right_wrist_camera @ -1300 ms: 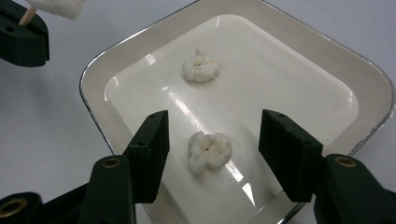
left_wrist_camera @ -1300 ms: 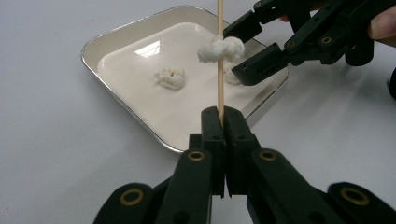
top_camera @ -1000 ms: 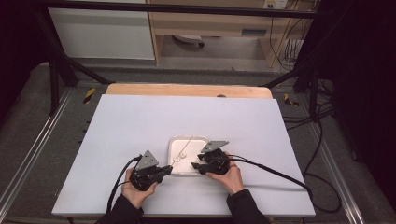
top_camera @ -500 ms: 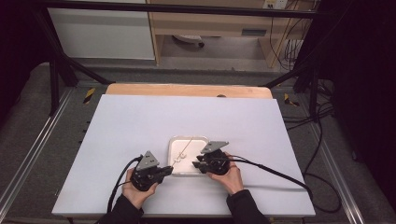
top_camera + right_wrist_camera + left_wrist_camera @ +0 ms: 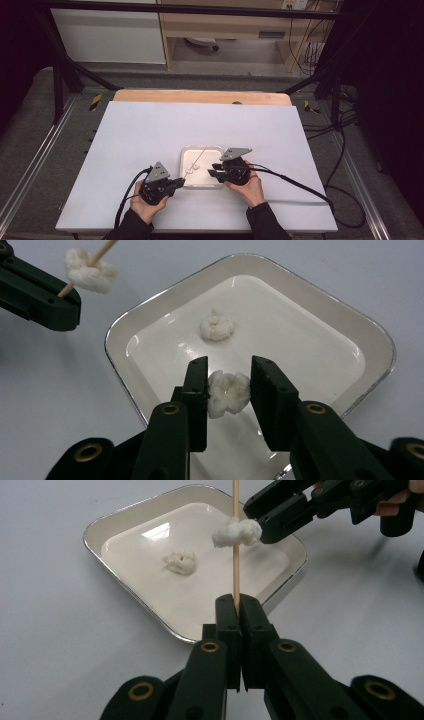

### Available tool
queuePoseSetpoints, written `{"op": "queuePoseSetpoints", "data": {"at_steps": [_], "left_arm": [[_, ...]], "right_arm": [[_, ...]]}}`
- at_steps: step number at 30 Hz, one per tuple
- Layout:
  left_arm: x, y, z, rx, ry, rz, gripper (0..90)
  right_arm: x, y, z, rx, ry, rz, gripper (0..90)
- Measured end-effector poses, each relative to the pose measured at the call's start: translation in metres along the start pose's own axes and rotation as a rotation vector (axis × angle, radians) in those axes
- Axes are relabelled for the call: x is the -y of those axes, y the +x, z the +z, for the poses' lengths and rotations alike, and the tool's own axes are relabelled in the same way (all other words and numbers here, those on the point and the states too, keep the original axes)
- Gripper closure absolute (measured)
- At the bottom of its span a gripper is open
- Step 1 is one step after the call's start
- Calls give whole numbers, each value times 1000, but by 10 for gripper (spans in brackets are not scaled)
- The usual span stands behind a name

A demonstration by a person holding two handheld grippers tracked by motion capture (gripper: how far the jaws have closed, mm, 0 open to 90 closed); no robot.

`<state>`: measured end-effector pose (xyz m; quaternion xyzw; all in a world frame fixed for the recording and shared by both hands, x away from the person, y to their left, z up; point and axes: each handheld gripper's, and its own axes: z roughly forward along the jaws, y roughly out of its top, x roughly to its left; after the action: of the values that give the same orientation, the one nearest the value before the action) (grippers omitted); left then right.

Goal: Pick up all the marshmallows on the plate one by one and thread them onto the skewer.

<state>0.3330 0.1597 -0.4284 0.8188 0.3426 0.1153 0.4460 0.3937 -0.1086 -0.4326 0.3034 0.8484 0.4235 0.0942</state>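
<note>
The held puff (image 5: 227, 392) sits between the jaws of the right gripper (image 5: 229, 371), low over the near part of the tray (image 5: 114, 342). Those jaws have just been closing and now pinch it lightly from both sides. It looks soft and crumbly, so more squeeze would likely crush it or break bits off, and too little would let it fall back into the tray. The skewer (image 5: 236, 565) is clamped near its lower end by the left gripper (image 5: 237, 605), whose jaws are pressed together on it. It carries a skewered puff (image 5: 90, 270) just past those jaws. To judge by this, the held puff goes on next, and that looks like the risky step. The stick is thin and gripped at one end only, so its free tip can wander or bend. A push off the puff's middle may split it or tear it out of the pinch. A hard push along the stick could slide the skewer through the left jaws or snap it. A loose puff (image 5: 216, 327) lies farther back in the tray, and a low sweep of the right jaws could knock it toward the rim. The tray rests loose on the table (image 5: 150, 130), so a bump from either gripper may shift it.
</note>
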Motion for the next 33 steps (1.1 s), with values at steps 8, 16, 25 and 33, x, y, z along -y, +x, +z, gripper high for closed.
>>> {"op": "queuePoseSetpoints", "data": {"at_steps": [8, 16, 25, 33], "left_arm": [[0, -1, 0, 2, -3, 2, 883], [0, -1, 0, 6, -1, 6, 884], [-1, -1, -1, 13, -2, 12, 883], [-1, -3, -1, 17, -7, 16, 883]], "right_arm": [[-3, -7, -16, -4, -45, 37, 702], [-7, -12, -33, -21, -102, 70, 707], [-13, -13, -48, -41, -144, 91, 711], [-18, -15, -59, -80, -197, 125, 716]]}}
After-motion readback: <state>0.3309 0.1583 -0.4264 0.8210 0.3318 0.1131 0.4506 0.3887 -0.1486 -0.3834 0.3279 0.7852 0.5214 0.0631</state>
